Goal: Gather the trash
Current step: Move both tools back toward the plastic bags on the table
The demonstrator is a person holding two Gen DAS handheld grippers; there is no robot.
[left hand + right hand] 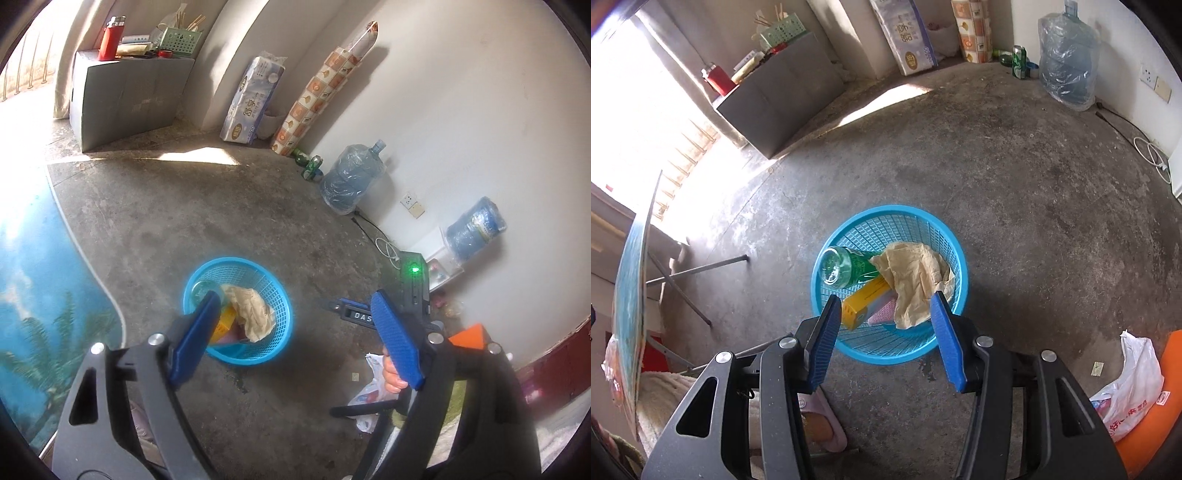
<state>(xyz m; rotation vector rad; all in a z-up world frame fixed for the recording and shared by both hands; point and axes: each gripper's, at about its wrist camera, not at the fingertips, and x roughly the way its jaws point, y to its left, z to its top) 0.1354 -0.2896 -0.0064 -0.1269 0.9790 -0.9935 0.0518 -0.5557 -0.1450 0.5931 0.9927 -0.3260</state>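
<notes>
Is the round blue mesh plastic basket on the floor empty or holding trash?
Holding trash. The blue mesh basket contains a green glass bottle on its side, a yellow carton and crumpled beige paper.

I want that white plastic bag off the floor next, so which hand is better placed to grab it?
Right, probably. Both the left gripper and right gripper are open and empty above the blue basket, but the white plastic bag lies on the floor on the right gripper's own side.

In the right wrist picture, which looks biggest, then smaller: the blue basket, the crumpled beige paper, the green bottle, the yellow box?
1. Blue mesh plastic basket
2. Crumpled beige paper
3. Green glass bottle and yellow cardboard box: similar, both partly covered, so unsure.
</notes>
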